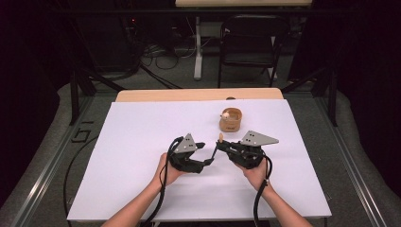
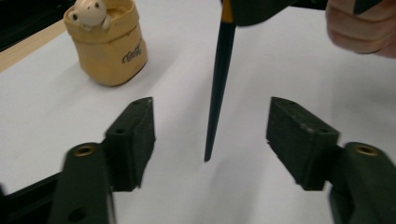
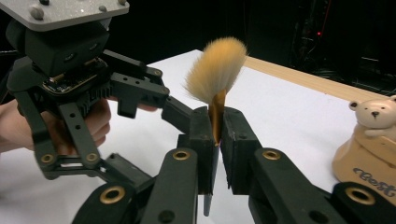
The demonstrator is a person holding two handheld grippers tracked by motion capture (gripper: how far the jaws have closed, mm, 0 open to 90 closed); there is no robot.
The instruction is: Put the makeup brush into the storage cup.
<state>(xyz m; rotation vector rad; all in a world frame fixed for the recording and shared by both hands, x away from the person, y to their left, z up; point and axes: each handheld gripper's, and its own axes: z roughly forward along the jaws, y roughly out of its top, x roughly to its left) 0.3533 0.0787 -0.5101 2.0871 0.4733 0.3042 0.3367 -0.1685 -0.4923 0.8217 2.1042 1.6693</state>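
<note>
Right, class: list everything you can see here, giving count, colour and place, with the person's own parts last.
Brush: one, tan bristles, dark handle, upright, clamped in the right tongs.
Bear pot: one, tan, beyond the tongs on the sheet.
Sheet: one, white, covering the table.
Table: one, wooden, far edge showing.
Chair: one, black, behind the table.
Left tongs: one, black, jaws open either side of the handle's tip.
Right tongs: one, black, shut on the brush.
</note>
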